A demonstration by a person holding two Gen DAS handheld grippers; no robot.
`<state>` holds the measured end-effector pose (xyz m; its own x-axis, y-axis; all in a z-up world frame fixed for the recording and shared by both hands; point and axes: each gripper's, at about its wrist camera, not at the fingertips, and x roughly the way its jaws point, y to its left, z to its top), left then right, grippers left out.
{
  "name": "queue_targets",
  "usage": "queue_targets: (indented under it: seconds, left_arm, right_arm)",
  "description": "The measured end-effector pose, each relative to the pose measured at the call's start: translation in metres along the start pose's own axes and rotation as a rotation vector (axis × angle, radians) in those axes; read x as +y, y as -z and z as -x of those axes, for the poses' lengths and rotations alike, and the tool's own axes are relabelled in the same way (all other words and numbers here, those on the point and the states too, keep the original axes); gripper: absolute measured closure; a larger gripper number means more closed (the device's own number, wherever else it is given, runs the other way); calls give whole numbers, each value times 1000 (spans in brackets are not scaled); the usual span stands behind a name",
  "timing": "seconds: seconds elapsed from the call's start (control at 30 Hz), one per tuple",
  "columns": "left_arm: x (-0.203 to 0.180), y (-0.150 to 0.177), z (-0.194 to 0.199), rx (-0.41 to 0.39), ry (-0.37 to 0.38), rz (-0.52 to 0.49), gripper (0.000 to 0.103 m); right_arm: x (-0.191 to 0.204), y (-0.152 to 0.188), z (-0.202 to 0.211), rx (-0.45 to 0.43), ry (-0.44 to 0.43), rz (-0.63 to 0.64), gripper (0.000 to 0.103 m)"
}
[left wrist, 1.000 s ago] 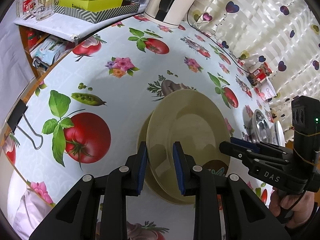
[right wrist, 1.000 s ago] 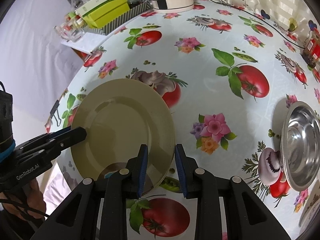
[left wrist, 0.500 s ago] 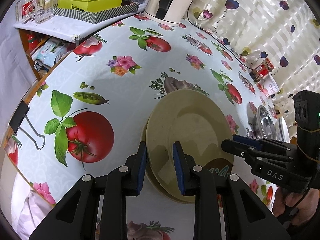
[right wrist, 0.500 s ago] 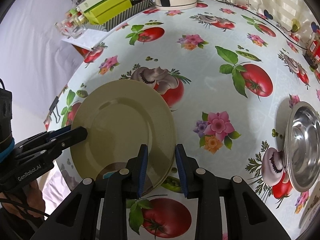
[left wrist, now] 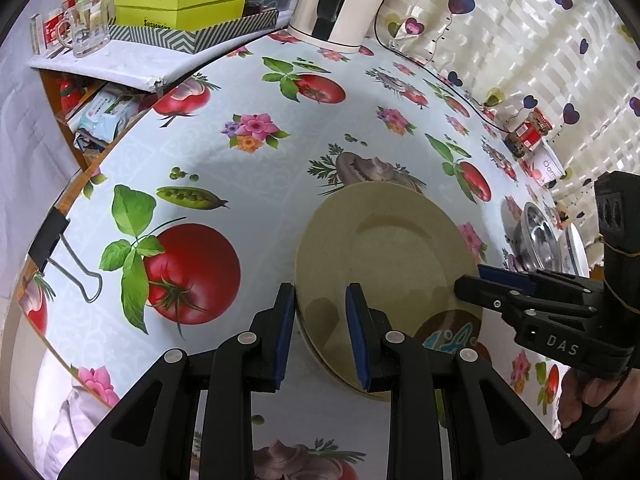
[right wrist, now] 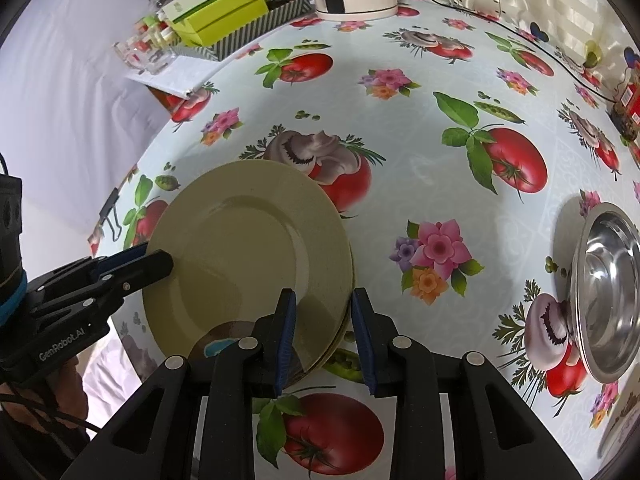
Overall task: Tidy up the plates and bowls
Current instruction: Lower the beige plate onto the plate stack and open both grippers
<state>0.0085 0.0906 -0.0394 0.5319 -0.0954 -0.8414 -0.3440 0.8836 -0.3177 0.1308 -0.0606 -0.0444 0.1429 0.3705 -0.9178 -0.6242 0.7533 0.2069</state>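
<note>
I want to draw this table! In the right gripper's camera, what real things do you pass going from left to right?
Left gripper → stack of beige plates → right gripper → steel bowl.

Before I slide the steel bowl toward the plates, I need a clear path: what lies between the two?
Only bare printed tablecloth separates the beige plate stack from the steel bowl, seen in the right wrist view.
</note>
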Motion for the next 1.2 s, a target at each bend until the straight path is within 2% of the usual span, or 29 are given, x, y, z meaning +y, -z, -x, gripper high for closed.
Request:
queue_targets:
  seconds: [0.33,0.7,1.2]
  left_arm:
    - [1,-3,-1,-8,-1,-4,76]
    - [-2,-2,-1,-10,-11,-18,76]
    - [-14,-2,15,-59,-30,-61,76]
  right_arm:
    - [-5,4,7,-33,-6,-15,74]
    - [-3,8,4,-30,-22,-8,74]
    - [-5,22,19,-84,-40,-1,74]
